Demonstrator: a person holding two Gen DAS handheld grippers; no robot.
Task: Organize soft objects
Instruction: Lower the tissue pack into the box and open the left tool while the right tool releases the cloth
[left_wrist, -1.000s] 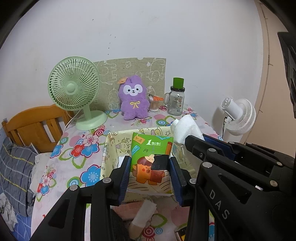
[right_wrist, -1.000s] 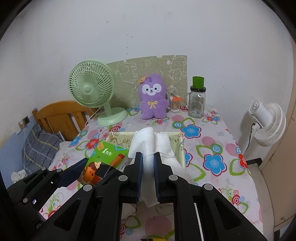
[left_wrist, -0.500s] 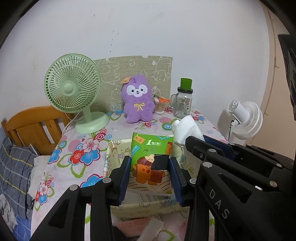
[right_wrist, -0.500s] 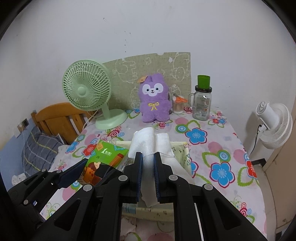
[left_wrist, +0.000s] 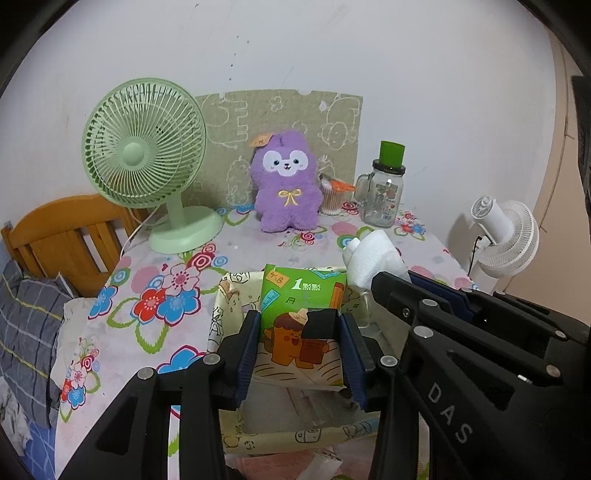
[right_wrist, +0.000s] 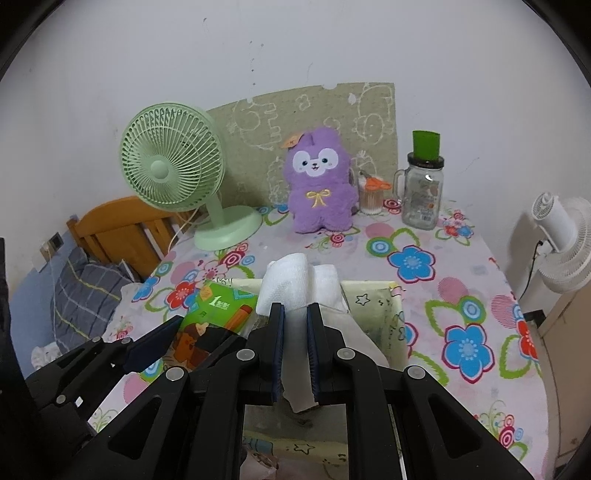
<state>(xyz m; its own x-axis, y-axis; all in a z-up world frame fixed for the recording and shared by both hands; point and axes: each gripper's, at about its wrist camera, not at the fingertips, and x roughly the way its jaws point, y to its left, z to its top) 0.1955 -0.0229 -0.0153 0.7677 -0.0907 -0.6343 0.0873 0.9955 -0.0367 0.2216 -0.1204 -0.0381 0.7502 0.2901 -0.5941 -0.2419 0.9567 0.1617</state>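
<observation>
My left gripper (left_wrist: 301, 332) is shut on a green tissue pack (left_wrist: 303, 317) with an orange cartoon figure and holds it above a pale yellow fabric bin (left_wrist: 221, 317). My right gripper (right_wrist: 295, 325) is shut on a folded white cloth (right_wrist: 291, 284) and holds it over the same bin (right_wrist: 391, 317). The tissue pack (right_wrist: 218, 310) shows to the left in the right wrist view, and the white cloth (left_wrist: 373, 258) to the right in the left wrist view. A purple plush toy (left_wrist: 286, 184) stands at the back of the table.
A green desk fan (left_wrist: 147, 158) stands back left. A glass jar with a green lid (left_wrist: 384, 188) and a cotton swab cup (left_wrist: 332, 195) stand back right. A white fan (left_wrist: 506, 236) is off the table's right edge. A wooden headboard (left_wrist: 66, 236) is left.
Both grippers have moved forward over the table with their loads; the bin now lies directly under them and the pink cloth at the near edge has slipped mostly out of view.
</observation>
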